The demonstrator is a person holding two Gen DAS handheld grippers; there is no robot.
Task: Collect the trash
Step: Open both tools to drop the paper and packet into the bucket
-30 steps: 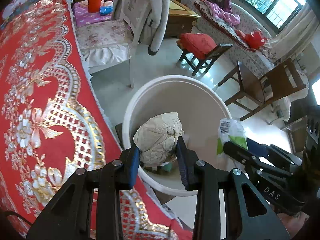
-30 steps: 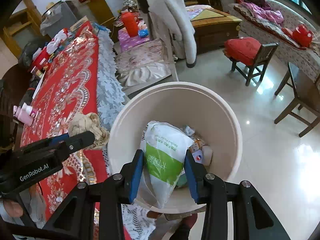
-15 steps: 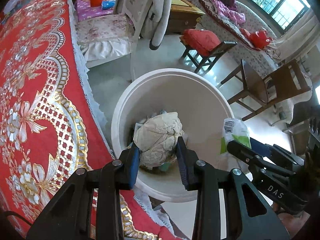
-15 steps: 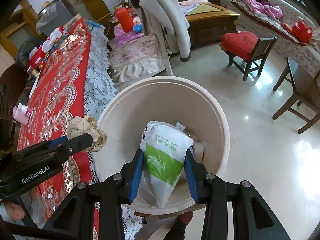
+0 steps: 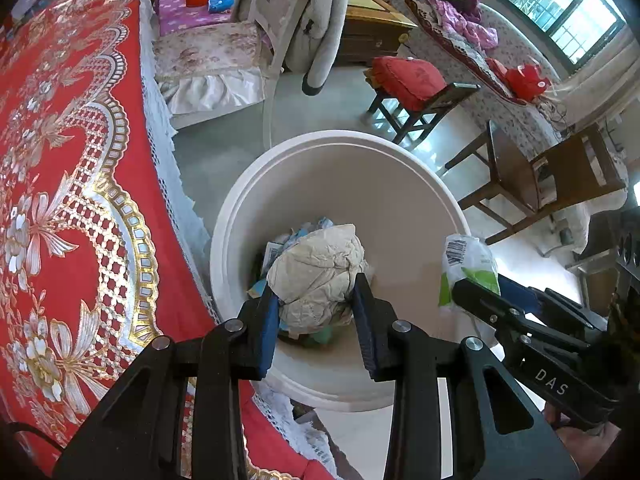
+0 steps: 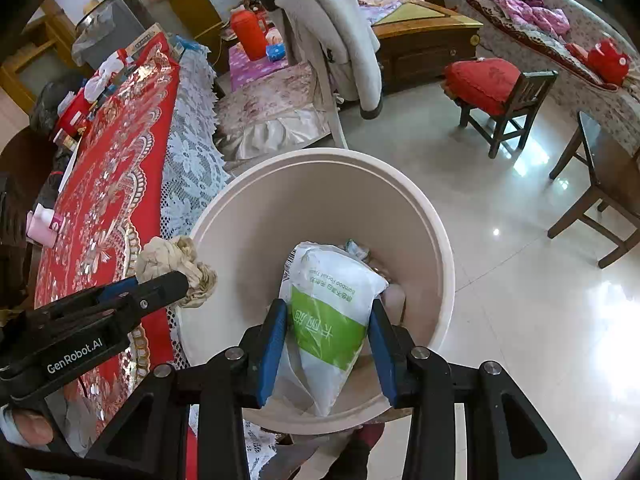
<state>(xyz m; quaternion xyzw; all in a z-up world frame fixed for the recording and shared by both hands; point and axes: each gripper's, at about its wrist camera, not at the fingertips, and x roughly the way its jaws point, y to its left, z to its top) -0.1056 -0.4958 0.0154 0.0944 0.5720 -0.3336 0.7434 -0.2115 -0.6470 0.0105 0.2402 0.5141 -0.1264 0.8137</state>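
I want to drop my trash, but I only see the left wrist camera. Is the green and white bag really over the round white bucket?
Observer: Yes. The right wrist view shows the green and white plastic tissue pack over the round white plastic bin's opening, pinched in the right gripper's jaws.
Operator: Is my paper ball over it too?
Observer: From there, the crumpled beige paper wad in the left gripper lines up with the bin's left rim, not its middle.
Operator: Anything left on the table?
Observer: A small pink bottle sits on the red patterned tablecloth.
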